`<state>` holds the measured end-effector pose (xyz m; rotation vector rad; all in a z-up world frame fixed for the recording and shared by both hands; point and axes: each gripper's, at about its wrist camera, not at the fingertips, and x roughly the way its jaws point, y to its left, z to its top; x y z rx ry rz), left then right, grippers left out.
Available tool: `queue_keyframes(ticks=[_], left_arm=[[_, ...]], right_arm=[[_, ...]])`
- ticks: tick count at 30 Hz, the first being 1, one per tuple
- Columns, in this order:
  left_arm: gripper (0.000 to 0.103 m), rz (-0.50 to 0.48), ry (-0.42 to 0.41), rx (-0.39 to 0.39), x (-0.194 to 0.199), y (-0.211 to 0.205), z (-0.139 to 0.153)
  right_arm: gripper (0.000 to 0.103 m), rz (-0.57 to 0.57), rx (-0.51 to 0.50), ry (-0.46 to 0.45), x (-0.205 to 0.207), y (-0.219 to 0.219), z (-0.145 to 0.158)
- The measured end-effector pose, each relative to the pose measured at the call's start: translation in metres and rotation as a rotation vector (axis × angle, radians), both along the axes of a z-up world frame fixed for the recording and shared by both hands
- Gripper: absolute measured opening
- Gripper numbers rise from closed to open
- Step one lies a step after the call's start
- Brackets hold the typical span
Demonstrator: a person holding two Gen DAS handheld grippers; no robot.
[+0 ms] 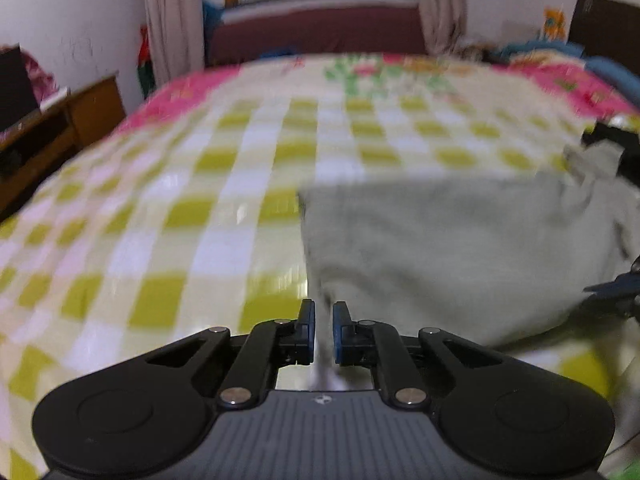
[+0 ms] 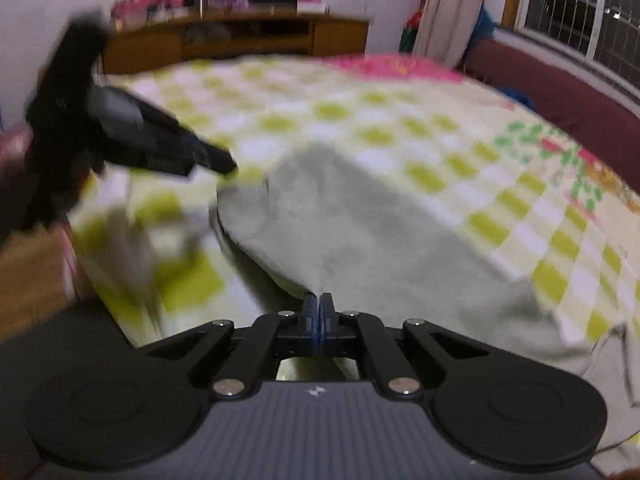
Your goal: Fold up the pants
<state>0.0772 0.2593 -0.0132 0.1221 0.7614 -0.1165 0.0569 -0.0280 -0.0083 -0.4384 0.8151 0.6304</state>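
Note:
Pale grey-green pants lie on a bed with a yellow-green and white checked cover. In the left wrist view my left gripper is slightly open, with a narrow gap between its blue pads, and hovers at the pants' left edge with no cloth between them. In the right wrist view my right gripper is shut on the near edge of the pants, which rise to a peak at the pads. The left gripper shows blurred at upper left, above the pants' far corner.
A wooden cabinet with a dark screen stands along the far wall. A maroon bench sits under a barred window with curtains. Clothes are piled at the bed's far right. The bed's pink patterned border runs along the far side.

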Motion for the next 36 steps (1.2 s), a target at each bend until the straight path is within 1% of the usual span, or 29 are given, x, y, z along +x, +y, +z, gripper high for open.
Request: queue_keyframes(ticks=[1, 2, 3, 5, 6, 8, 10, 11, 12, 13, 14, 15, 16, 18, 20, 22, 24, 27, 28, 30, 32, 34, 36], left_arm=[[0.025, 0.009, 0.009, 0.019, 0.0, -0.002, -0.007], [0.025, 0.017, 0.006, 0.024, -0.002, -0.002, -0.01], [0.025, 0.025, -0.001, 0.011, -0.004, 0.0, -0.008], [0.025, 0.03, -0.035, -0.025, -0.009, 0.002, 0.002], [0.026, 0.027, -0.059, -0.025, -0.011, 0.001, 0.007], [0.026, 0.009, -0.098, -0.023, -0.013, -0.003, 0.015], [0.027, -0.016, -0.113, -0.05, -0.014, -0.012, 0.018], [0.028, -0.033, -0.103, -0.058, -0.012, -0.017, 0.016], [0.032, -0.053, -0.083, -0.046, -0.011, -0.025, 0.01], [0.034, -0.072, -0.04, -0.007, -0.007, -0.034, 0.0], [0.034, -0.085, 0.014, 0.039, -0.003, -0.042, -0.011], [0.033, -0.095, 0.049, 0.087, -0.001, -0.048, -0.023], [0.033, -0.105, 0.031, 0.131, -0.005, -0.054, -0.027], [0.034, -0.121, 0.012, 0.179, -0.01, -0.063, -0.021], [0.034, -0.128, -0.008, 0.171, -0.013, -0.07, -0.01], [0.034, -0.153, -0.037, 0.166, -0.013, -0.081, -0.001], [0.035, -0.193, -0.058, 0.146, -0.012, -0.098, 0.006], [0.036, -0.295, -0.064, 0.098, -0.005, -0.133, 0.01], [0.037, -0.328, -0.063, 0.078, -0.001, -0.148, 0.01], [0.037, -0.383, -0.049, 0.033, 0.006, -0.173, 0.007], [0.037, -0.436, -0.032, 0.007, 0.014, -0.2, 0.001], [0.037, -0.481, -0.028, 0.001, 0.017, -0.223, -0.003], [0.037, -0.519, -0.02, -0.011, 0.017, -0.236, -0.006]], right_arm=[[0.007, -0.005, -0.021, 0.032, 0.003, 0.002, -0.01], [0.009, -0.012, -0.021, 0.043, 0.004, 0.002, -0.014], [0.01, -0.008, -0.018, 0.033, 0.002, 0.003, -0.013], [0.009, 0.01, 0.001, 0.013, -0.002, 0.002, -0.006], [0.009, 0.016, 0.006, 0.008, -0.002, 0.001, -0.004], [0.012, 0.016, 0.003, 0.014, 0.001, 0.002, -0.005], [0.014, -0.008, 0.012, 0.041, 0.006, 0.001, -0.01], [0.016, -0.026, 0.021, 0.058, 0.008, 0.001, -0.012], [0.016, -0.037, 0.032, 0.063, 0.009, 0.001, -0.012], [0.018, -0.047, 0.041, 0.061, 0.008, -0.002, -0.01], [0.022, -0.061, 0.053, 0.054, 0.007, -0.006, -0.006], [0.024, -0.081, 0.068, 0.047, 0.004, -0.013, -0.001], [0.028, -0.111, 0.086, 0.043, 0.004, -0.023, 0.004], [0.028, -0.199, 0.123, 0.029, 0.005, -0.052, 0.016], [0.029, -0.321, 0.147, 0.008, 0.013, -0.089, 0.027], [0.029, -0.454, 0.136, -0.019, 0.028, -0.126, 0.031], [0.029, -0.607, 0.122, -0.037, 0.048, -0.166, 0.032], [0.029, -0.793, 0.175, -0.016, 0.079, -0.222, 0.029], [0.03, -0.836, 0.207, -0.011, 0.086, -0.236, 0.028], [0.03, -0.911, 0.289, 0.009, 0.102, -0.263, 0.023], [0.031, -0.995, 0.345, 0.031, 0.116, -0.284, 0.014], [0.031, -1.046, 0.368, 0.041, 0.125, -0.299, 0.007], [0.031, -1.051, 0.352, 0.034, 0.128, -0.305, 0.002]])
